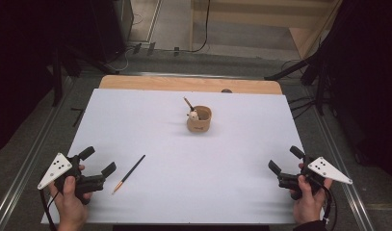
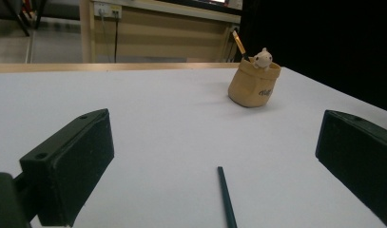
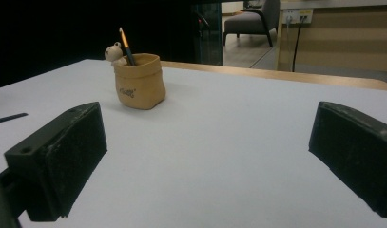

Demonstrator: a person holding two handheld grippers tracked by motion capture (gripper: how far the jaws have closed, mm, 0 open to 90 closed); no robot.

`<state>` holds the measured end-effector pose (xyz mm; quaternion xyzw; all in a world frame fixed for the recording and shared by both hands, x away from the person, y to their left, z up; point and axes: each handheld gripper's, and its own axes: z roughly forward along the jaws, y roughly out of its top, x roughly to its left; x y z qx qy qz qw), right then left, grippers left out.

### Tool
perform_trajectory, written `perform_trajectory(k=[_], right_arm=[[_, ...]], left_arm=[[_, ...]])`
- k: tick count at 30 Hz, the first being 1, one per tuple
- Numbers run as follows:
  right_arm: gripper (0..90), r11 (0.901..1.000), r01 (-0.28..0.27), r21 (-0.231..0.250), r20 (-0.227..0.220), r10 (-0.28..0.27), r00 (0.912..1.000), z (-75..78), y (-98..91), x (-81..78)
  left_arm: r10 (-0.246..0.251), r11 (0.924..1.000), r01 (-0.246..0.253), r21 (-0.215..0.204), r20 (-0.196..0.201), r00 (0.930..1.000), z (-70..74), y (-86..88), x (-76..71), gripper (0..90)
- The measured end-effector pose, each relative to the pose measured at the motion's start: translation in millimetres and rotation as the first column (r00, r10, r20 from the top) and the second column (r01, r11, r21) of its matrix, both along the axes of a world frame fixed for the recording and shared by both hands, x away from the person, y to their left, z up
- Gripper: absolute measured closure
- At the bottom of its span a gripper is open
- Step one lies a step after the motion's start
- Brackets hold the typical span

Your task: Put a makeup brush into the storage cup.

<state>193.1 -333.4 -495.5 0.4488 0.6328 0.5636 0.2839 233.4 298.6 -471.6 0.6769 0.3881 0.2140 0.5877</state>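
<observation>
A dark pencil (image 1: 129,173) lay loose on the white table (image 1: 193,192) near the left edge, its pale tip pointing toward the near side and its shaft angled away to the far right. Just left of it, the left gripper (image 1: 98,166) was held low over the table with its jaws spread wide and nothing between them; in the left gripper view the far end of the pencil (image 2: 226,199) sat in the gap ahead of the jaws, untouched. The right gripper (image 1: 283,163) rested at the near right, well apart from everything, its jaws likewise parted and empty. Toward the far middle of the table stood a tan pouch-shaped pen holder (image 1: 199,120), upright, already holding a second pencil (image 1: 188,103) that leaned out over its rim beside a small white figurine (image 1: 194,115), possibly an animal, though it was too small to tell. The step in hand seemed to be the approach to the loose pencil, with no grasp yet made. The next move would likely call for the left gripper to come forward and down so its jaws straddled the thin shaft across its width, close on it near the middle, then carry it far and right to the holder's mouth.
</observation>
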Motion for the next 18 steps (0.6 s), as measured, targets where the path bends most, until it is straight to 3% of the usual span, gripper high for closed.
perform_trajectory(k=[7,11,18], right_arm=[[0.0,1.0000,-0.003,0.003,-0.004,0.003,1.0000,-0.3,0.0,0.7],[0.0,1.0000,-0.006,0.000,-0.005,0.006,1.0000,0.0,1.9,1.6],[0.0,0.9998,-0.013,-0.015,-0.008,0.013,0.9999,-0.8,4.3,4.0]], left_arm=[[-0.015,0.9999,0.015,0.008,0.001,0.9999,1.1,-6.0,1.1,0.0],[0.002,0.9998,-0.002,0.020,0.010,0.9999,4.2,-8.4,0.8,4.8],[-0.012,0.9998,0.013,0.017,-0.035,0.9993,7.9,-14.8,6.4,5.1]])
